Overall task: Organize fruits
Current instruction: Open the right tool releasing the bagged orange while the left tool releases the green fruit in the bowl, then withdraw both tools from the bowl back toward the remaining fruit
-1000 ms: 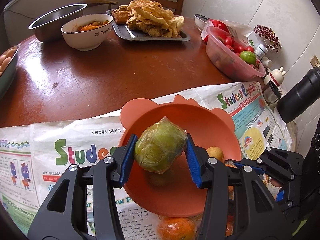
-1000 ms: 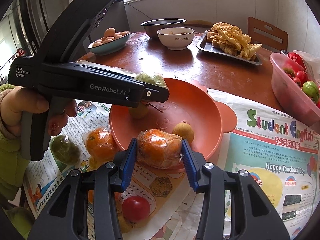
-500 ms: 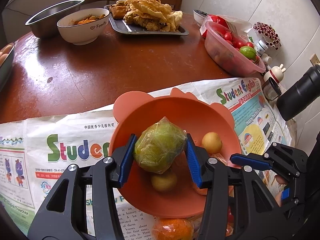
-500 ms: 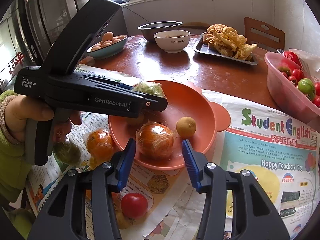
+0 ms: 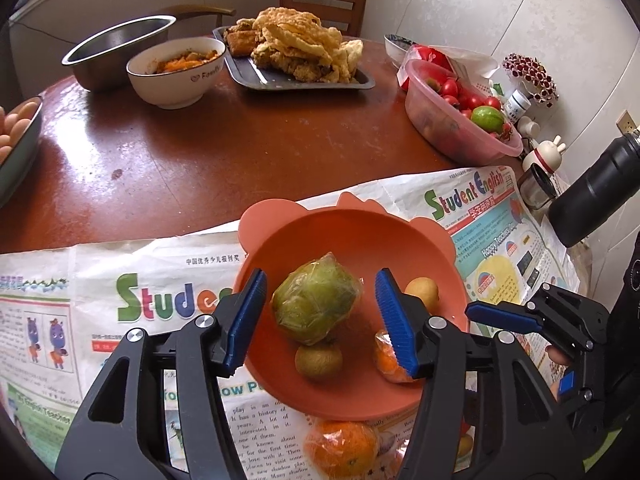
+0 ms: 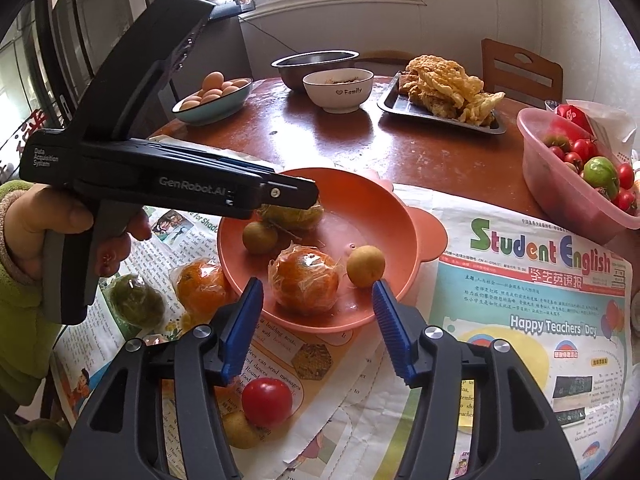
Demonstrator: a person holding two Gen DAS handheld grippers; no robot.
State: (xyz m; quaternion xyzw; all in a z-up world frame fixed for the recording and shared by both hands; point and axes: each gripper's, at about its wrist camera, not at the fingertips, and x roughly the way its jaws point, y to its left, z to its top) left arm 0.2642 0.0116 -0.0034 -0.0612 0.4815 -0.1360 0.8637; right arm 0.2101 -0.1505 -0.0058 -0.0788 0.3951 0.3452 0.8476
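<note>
In the orange bowl, both tongs are opening off wrapped fruit; slippery wrap, so pinch its fat middle softly.

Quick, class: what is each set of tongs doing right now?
Left tongs: opening, wrapped green fruit released.
Right tongs: opening, wrapped orange released in the bowl.

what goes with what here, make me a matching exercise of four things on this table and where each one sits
Things:
1. wrapped orange
2. red tomato
3. eggs
4. fried food

Places:
A. on the grey tray
B. in the orange bowl
C. in the teal dish
D. on the newspaper, outside any bowl

Pairs: 1-B, 2-D, 3-C, 4-A
</note>
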